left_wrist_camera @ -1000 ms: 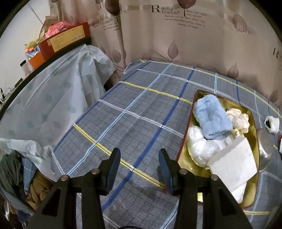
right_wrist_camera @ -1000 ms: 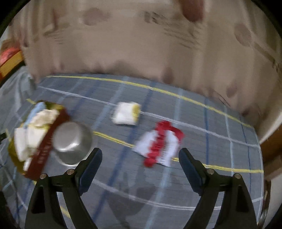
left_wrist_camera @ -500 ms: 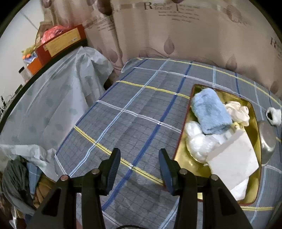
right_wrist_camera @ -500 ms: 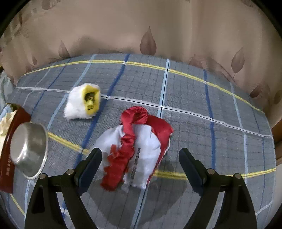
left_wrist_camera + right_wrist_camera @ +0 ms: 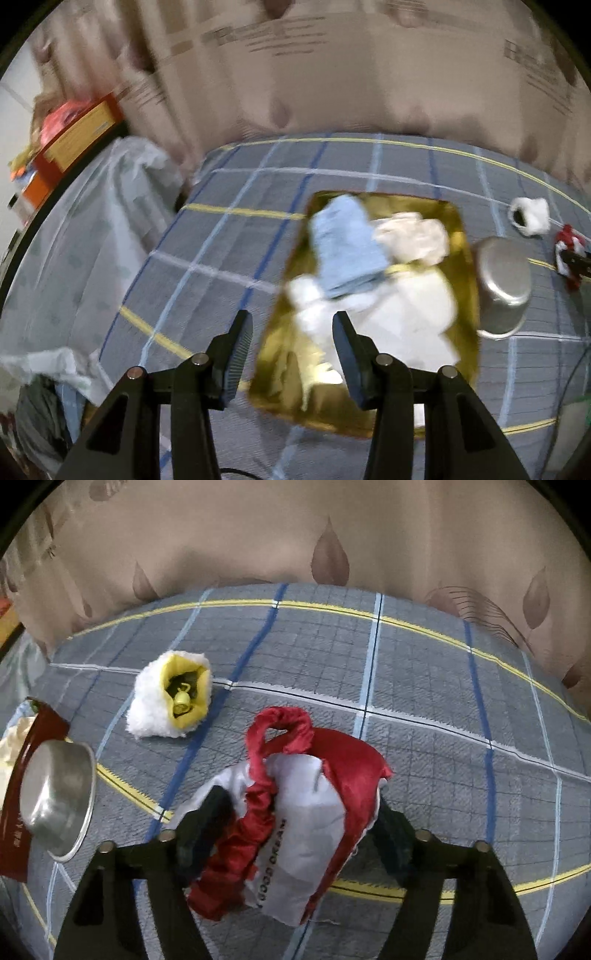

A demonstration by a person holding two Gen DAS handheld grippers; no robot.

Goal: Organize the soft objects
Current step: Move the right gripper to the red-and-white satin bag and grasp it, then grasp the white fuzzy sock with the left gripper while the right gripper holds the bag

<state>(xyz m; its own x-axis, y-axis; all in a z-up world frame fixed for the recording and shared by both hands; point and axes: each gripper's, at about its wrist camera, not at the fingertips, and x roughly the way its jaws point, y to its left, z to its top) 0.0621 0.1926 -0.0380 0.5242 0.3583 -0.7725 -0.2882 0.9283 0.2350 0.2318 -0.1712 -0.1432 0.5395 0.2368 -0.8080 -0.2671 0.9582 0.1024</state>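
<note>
A red and white cloth pouch lies on the plaid tablecloth. My right gripper is open with a finger on each side of it, low over the cloth. A white fluffy piece with a yellow inside and a small bell lies to its far left. My left gripper is open and empty over the near edge of a gold tray. The tray holds a blue towel, a cream cloth and white soft items. The pouch and the fluffy piece also show at the right of the left wrist view.
An upturned metal bowl leans on the tray's right rim; it also shows in the right wrist view. A curtain hangs behind the table. A covered shelf with an orange box stands to the left. Clothes are piled at the lower left.
My right gripper has moved forward and down until its open fingers straddle the red and white pouch. My left gripper has swung right, over the tray's near edge.
</note>
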